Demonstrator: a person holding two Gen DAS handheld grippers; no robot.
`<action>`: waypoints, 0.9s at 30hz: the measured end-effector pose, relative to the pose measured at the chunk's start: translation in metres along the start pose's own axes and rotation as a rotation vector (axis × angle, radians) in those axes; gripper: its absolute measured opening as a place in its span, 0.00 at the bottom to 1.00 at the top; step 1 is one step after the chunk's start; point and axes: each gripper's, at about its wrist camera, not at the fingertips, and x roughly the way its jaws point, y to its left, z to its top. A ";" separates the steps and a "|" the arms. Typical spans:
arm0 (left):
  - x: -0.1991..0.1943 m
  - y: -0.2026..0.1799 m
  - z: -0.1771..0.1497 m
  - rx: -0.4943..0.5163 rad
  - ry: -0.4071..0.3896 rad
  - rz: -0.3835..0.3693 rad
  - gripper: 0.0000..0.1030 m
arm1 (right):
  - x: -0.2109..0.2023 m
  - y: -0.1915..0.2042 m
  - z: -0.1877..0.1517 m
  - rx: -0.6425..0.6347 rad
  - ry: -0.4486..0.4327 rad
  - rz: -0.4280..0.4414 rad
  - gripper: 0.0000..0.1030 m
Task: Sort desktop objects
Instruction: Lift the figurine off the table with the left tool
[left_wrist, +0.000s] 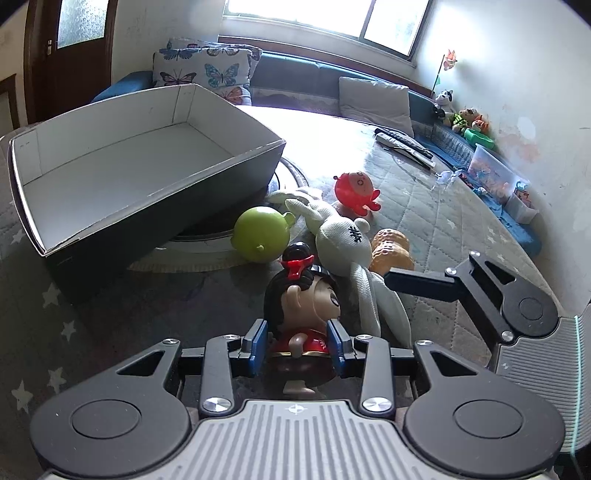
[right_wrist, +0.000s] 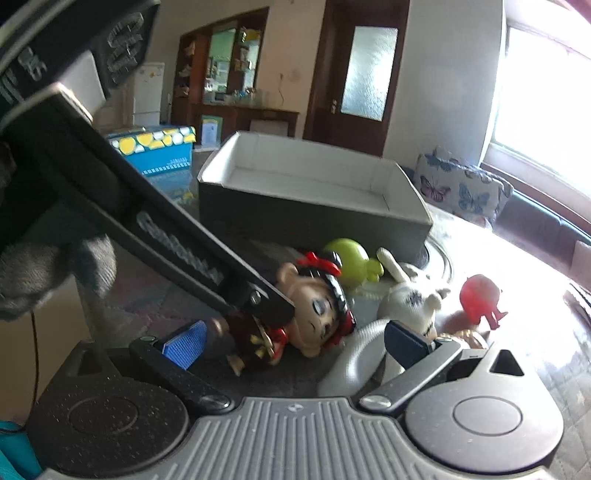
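My left gripper (left_wrist: 297, 345) is shut on a doll figurine (left_wrist: 303, 299) with black hair and a red bow, which lies on the table; the doll also shows in the right wrist view (right_wrist: 314, 314). Beside it lie a white plush rabbit (left_wrist: 343, 236), a green round toy (left_wrist: 262, 234), a red octopus toy (left_wrist: 356, 190) and an orange peanut toy (left_wrist: 393, 249). A grey box (left_wrist: 147, 184) with a white inside stands empty at the left. My right gripper (right_wrist: 295, 345) is open, its jaws around the rabbit's limb (right_wrist: 354, 350), close beside the doll.
Remote controls (left_wrist: 404, 146) and a clear container of small items (left_wrist: 491, 173) lie at the far right. A sofa with a butterfly cushion (left_wrist: 207, 70) runs behind the table. The left gripper's arm (right_wrist: 147, 221) crosses the right wrist view.
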 end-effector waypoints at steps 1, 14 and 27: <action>0.000 0.000 0.000 0.000 0.001 -0.002 0.37 | 0.001 0.001 0.002 -0.007 -0.003 0.010 1.00; 0.004 0.001 0.003 -0.006 0.013 -0.028 0.39 | 0.028 0.005 -0.001 -0.031 0.048 0.042 1.00; 0.003 0.006 0.001 -0.013 0.013 -0.057 0.41 | 0.035 0.003 -0.003 -0.013 0.056 0.033 0.89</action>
